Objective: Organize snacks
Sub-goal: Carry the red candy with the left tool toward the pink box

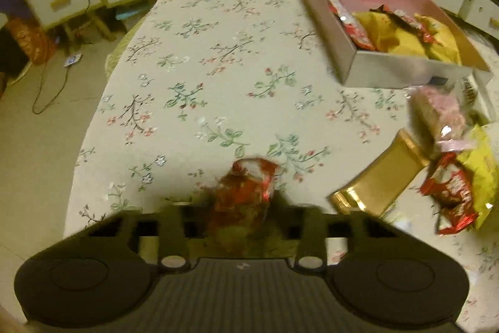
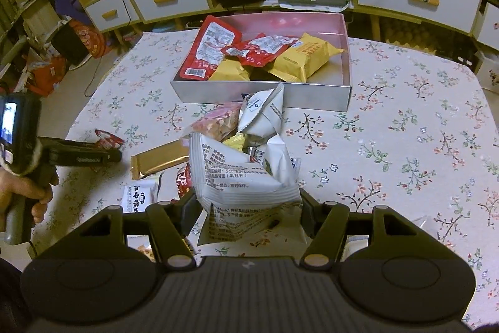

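Note:
My left gripper [image 1: 241, 202] is shut on a red snack packet [image 1: 246, 186] and holds it above the floral tablecloth [image 1: 202, 58]; it also shows at the left of the right wrist view [image 2: 109, 150]. My right gripper [image 2: 248, 208] is shut on a white snack packet [image 2: 240, 173] at the near end of a pile of loose snacks [image 2: 246, 120]. An open pink-lined box [image 2: 312, 95] sits behind the pile and holds red and yellow packets [image 2: 299, 58]. The box also shows in the left wrist view [image 1: 389, 74].
A gold wrapped bar [image 2: 156, 161] and a small white packet [image 2: 137, 197] lie left of the pile. Red and yellow packets [image 1: 458, 189] lie at the right of the left wrist view. A cabinet with white drawers [image 2: 418, 0] stands behind the table.

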Demonstrator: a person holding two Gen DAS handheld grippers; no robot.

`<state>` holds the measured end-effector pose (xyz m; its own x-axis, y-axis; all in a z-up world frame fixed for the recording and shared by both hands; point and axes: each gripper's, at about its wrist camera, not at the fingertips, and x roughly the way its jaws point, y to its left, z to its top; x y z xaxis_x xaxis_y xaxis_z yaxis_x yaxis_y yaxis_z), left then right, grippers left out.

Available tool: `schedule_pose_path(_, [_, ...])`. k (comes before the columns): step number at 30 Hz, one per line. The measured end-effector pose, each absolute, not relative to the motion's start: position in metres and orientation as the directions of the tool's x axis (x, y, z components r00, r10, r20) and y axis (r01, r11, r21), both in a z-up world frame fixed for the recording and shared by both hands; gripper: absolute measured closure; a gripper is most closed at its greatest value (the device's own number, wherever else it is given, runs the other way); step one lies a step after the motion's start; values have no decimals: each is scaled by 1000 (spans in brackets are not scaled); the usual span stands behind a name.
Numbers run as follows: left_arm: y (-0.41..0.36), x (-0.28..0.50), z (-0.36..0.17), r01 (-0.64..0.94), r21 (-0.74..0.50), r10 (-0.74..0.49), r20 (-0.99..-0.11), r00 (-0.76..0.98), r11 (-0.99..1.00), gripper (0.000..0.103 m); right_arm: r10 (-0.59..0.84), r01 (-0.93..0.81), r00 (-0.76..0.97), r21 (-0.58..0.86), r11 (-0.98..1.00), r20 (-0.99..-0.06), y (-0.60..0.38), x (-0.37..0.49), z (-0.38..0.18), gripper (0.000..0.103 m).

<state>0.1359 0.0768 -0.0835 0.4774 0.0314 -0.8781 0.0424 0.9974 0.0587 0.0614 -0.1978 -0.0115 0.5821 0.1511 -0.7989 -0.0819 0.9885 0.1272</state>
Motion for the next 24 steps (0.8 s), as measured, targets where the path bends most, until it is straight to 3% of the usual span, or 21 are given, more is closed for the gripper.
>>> schedule_pose_path(24, [22, 131, -13, 108, -155, -189, -775, 603, 982, 69, 157, -30, 639, 180, 983, -753, -217, 69, 10, 43])
